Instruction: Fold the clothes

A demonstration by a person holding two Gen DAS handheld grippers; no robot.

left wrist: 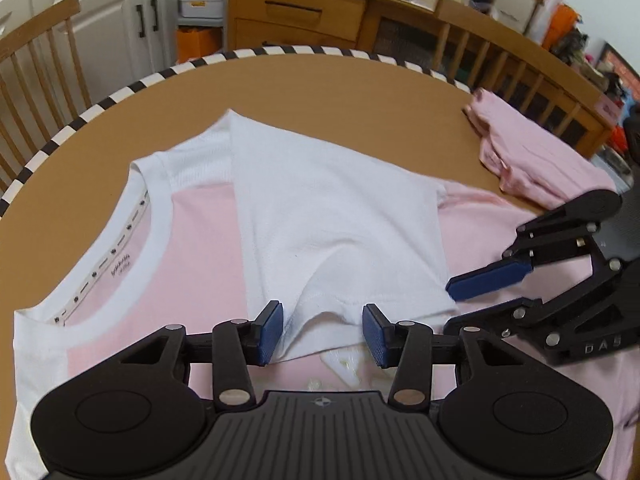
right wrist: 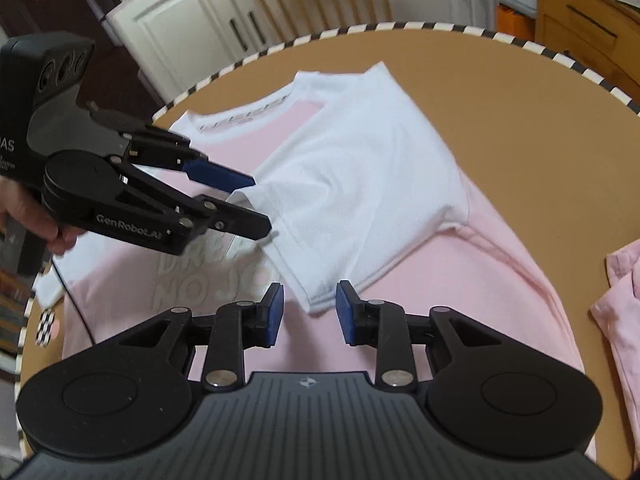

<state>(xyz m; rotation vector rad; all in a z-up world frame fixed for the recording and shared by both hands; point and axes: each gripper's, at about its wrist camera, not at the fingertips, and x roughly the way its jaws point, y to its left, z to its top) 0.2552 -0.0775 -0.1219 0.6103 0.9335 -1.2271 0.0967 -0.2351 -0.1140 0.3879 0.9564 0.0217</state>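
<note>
pink shirt (left wrist: 200,248) with white sleeve (left wrist: 336,232) folded inward
left gripper (left wrist: 323,330) and right gripper (right wrist: 310,312) both gape at the sleeve hem, gripping nothing.

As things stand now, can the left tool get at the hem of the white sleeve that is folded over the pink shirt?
Probably yes. The left tool is open, and the white sleeve has its hem lying right between the fingers. Nothing covers it; the right tool is off to one side.

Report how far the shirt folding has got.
Done: one white sleeve is folded in over the pink shirt. In hand: nothing; the left gripper and right gripper are open at the sleeve's hem. Left: the rest of the shirt still lies flat.
</note>
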